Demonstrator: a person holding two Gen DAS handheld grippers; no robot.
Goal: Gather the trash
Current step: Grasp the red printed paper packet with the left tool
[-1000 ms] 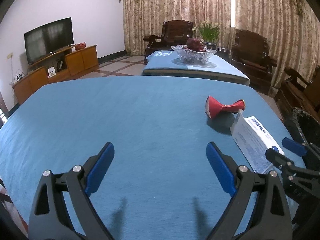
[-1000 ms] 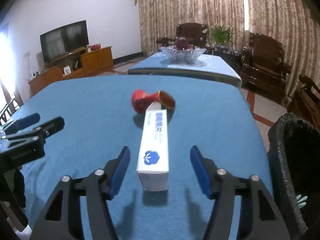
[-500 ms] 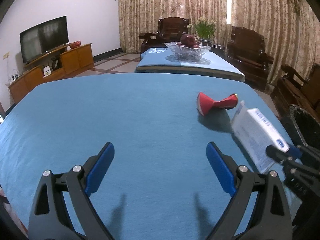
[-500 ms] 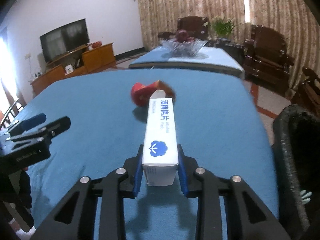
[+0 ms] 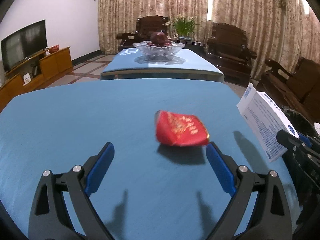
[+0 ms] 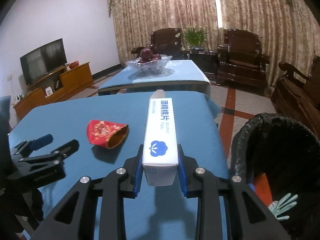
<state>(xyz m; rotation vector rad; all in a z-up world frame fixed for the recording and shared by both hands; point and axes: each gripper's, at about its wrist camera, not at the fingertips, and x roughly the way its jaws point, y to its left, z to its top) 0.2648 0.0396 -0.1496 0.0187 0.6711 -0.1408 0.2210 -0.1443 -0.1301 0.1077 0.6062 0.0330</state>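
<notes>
Right gripper (image 6: 160, 172) jaws clamped on white box (image 6: 160, 136), lifted off desk (image 6: 80, 108); best swung over black bin (image 6: 280, 140) before release; left gripper (image 5: 160, 170) jaws wide, empty, nearing red packet (image 5: 180, 130) lying on desk.

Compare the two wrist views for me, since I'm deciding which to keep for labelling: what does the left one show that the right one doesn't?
Only the left wrist view shows the printed side panel of the white box and the left hand-held gripper's open blue pads. Only the right wrist view shows inside the black bin, with a pale glove and something orange, plus the box's top label and the right hand-held gripper clamping it. Both show the red pouch on the blue table and the fruit bowl beyond.
</notes>
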